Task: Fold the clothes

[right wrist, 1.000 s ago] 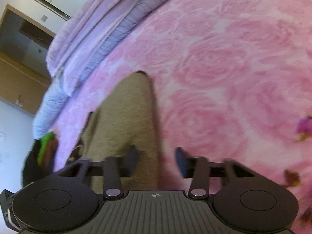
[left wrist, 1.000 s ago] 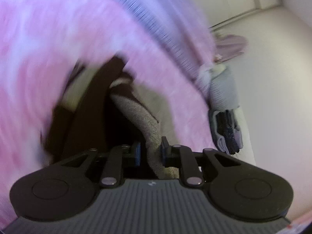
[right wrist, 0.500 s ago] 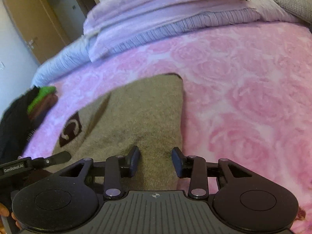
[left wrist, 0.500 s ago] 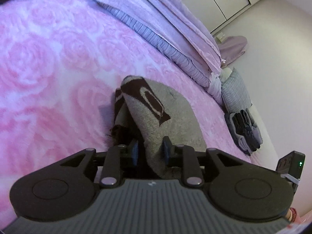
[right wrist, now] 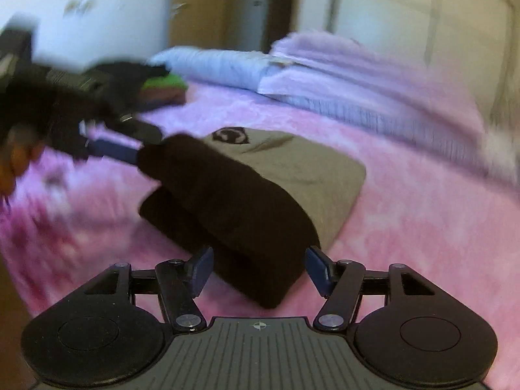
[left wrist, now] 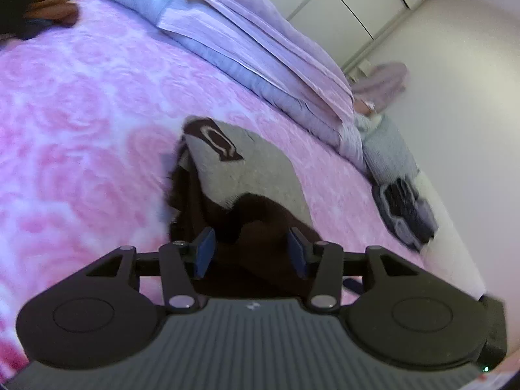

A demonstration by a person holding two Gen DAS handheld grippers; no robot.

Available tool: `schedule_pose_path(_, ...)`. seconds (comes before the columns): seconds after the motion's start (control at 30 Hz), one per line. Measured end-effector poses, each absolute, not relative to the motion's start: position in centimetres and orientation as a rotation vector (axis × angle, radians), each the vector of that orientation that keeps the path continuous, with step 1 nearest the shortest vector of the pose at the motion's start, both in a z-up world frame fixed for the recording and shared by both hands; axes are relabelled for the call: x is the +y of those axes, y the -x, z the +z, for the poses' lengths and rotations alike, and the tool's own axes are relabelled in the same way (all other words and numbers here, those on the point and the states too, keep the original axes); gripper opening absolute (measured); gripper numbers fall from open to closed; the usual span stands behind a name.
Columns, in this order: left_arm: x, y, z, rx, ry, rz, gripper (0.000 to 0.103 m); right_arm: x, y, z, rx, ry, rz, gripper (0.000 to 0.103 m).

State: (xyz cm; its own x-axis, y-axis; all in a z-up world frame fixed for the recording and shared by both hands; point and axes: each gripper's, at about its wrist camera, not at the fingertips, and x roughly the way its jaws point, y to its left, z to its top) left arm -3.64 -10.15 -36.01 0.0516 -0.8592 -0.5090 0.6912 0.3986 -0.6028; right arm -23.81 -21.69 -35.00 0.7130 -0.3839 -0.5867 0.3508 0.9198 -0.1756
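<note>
While both sets of fingers are opening, the folded garment point(right wrist: 286, 175) lies on the pink rose-patterned bedspread point(left wrist: 81, 123), centre of the frame in both wrist views. It is a grey-brown knit with a dark brown band folded over its near part and a dark emblem patch point(left wrist: 213, 138) at its far end.

Left gripper point(left wrist: 250, 253): the fingers stand partly apart. The dark brown edge of the garment lies in the gap between them (contact with the blue pads cannot be confirmed; the cloth appears to rest loose).

Right gripper point(right wrist: 260, 269): the fingers stand wide apart at lower centre. The near dark end of the garment sits just ahead of and between them, and neither pad presses on it.

In the right wrist view, the left gripper appears blurred at the left of the frame, its tips at the far left corner of the dark band.

Folded lilac bedding point(left wrist: 266, 52) lies across the upper part of the frame. A pile of dark and green clothes point(right wrist: 162, 87) sits at upper left on the bed.
</note>
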Motion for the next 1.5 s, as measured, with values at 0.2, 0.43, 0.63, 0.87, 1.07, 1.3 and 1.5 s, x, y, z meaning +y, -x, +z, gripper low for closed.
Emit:
schedule_pose_path(0.2,-10.3,3.9,-39.6,0.995,0.183,-1.116,0.006,-21.4,21.6,-37.4,0.700,0.264,-0.383,0.011)
schedule_pose_path(0.43,-10.5,4.3,-40.4,1.033,0.216,-1.065,0.010,-23.1,21.2,-38.3,0.796,0.118,-0.362,0.033)
schedule_pose_path(0.63,-8.1,6.3,-37.6,0.999,0.222,-1.009,0.030,-24.2,22.9,-34.8,0.791,-0.091,-0.429,0.063)
schedule_pose_path(0.87,-7.0,9.3,-37.6,1.062,0.294,-1.009,0.047,-24.4,24.3,-32.5,0.739,-0.201,-0.446,0.064)
schedule_pose_path(1.07,-8.5,10.3,-39.3,1.099,0.423,-0.946,0.066,-24.6,25.5,-32.3,0.714,-0.242,-0.464,0.064)
schedule_pose_path(1.3,-10.2,10.4,-42.2,1.061,0.522,-0.817,0.068,-30.0,30.6,-33.9,0.595,-0.628,-0.564,0.064)
schedule_pose_path(1.5,-11.7,9.4,-43.0,1.011,0.622,-0.757,0.056,-33.0,34.2,-35.1,0.540,-0.803,-0.623,0.064)
